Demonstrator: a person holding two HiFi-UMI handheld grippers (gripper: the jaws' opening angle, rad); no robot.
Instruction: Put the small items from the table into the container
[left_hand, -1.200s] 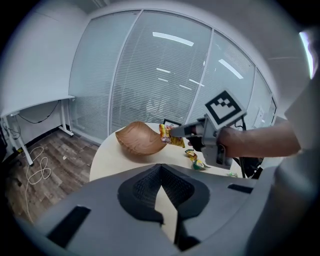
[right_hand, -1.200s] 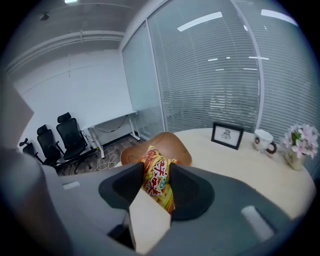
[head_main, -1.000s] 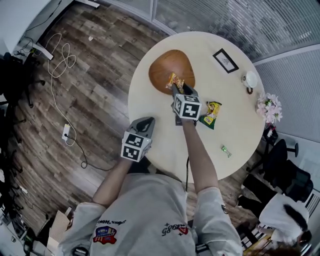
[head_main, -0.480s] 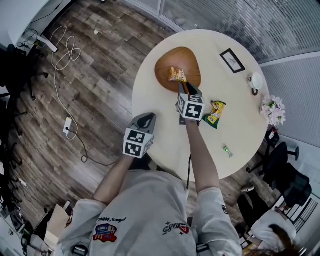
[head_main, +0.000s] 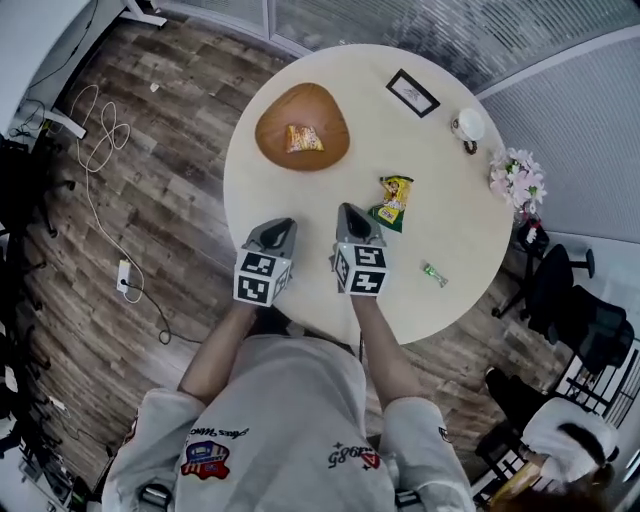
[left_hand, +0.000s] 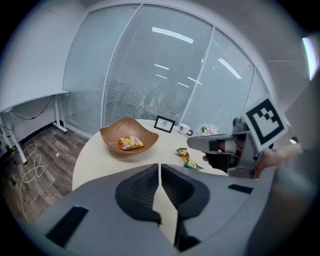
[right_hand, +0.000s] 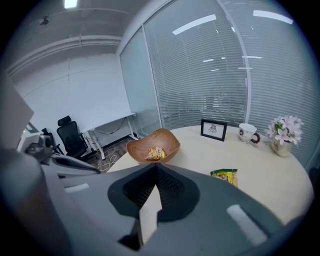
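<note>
Small items first: an orange-yellow crinkled snack packet (head_main: 302, 138) lies inside the brown teardrop-shaped wooden bowl (head_main: 330, 115), upper middle of the head view. A yellow-and-green foil snack bag (head_main: 393, 202) lies on the round cream table (head_main: 460, 180), right of centre. A tiny green wrapped sweet (head_main: 434, 274) sits near the table's lower right edge. My left gripper (head_main: 280, 226) and my right gripper (head_main: 350, 210) hover side by side over the table's lower edge, each with its jaws pressed together on nothing.
</note>
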